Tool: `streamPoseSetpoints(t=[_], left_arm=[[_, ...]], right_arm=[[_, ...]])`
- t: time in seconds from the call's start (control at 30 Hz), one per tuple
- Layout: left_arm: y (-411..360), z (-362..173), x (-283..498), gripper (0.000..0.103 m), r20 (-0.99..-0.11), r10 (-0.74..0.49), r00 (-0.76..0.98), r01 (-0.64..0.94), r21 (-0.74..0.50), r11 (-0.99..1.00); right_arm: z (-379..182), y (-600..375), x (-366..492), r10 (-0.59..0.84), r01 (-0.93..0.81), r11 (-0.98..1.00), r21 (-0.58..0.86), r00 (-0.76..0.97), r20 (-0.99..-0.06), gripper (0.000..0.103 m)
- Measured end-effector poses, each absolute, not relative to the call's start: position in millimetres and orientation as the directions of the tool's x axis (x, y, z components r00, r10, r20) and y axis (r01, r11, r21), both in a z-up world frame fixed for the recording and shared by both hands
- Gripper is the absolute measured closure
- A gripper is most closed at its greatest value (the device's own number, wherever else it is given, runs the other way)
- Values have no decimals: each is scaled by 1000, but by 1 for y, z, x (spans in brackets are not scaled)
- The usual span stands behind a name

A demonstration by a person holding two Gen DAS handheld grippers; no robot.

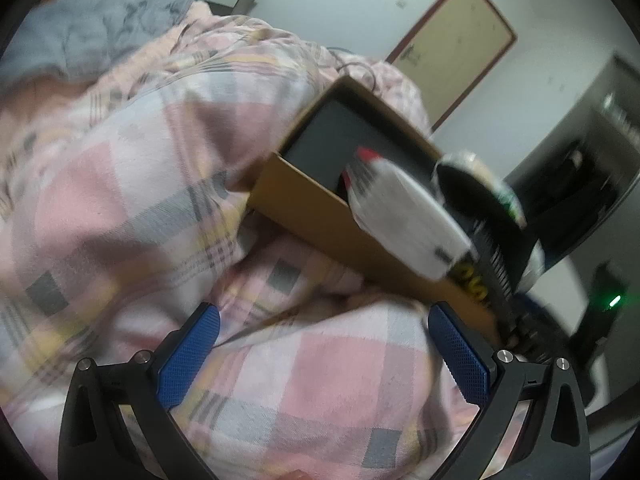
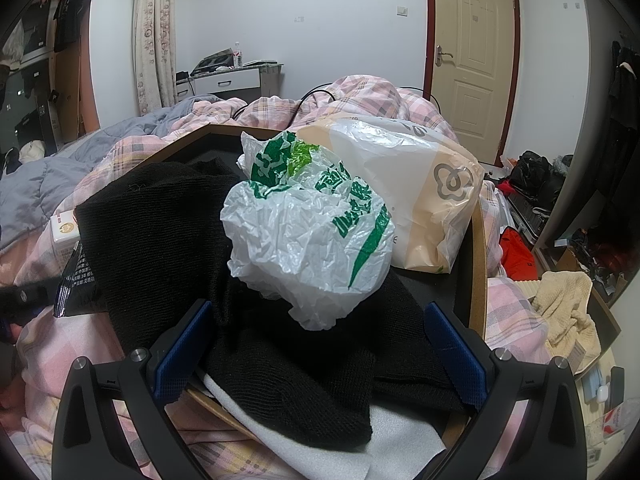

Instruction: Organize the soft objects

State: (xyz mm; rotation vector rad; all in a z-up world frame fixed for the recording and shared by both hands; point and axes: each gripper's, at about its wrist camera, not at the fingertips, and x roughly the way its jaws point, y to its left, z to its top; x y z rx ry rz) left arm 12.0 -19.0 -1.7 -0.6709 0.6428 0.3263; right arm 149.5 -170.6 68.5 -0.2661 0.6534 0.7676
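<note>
Though overfull, box point(image 2: 478, 264) with bags point(image 2: 308, 232)

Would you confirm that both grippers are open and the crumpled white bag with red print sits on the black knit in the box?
The print is green, not red, as the right wrist view shows on the bag; the rest holds.

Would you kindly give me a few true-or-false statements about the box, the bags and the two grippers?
1. The right gripper is open. True.
2. The crumpled white-and-green plastic bag lies on the floor. False: it rests on the black knit garment in the cardboard box.
3. The door is open. False: it is shut.
4. The left gripper grips the plaid quilt. False: it is open, holding nothing.
5. A beige-and-white plastic package sits behind the crumpled bag. True.
</note>
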Motion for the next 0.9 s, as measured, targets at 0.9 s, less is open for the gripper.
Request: streamPoseSetpoints(t=[0.9], left_arm=[[-16, -16, 18, 0, -757, -38, 652, -543, -502, 673]], right_arm=[[68, -171, 149, 557, -715, 699, 10, 536, -634, 1]])
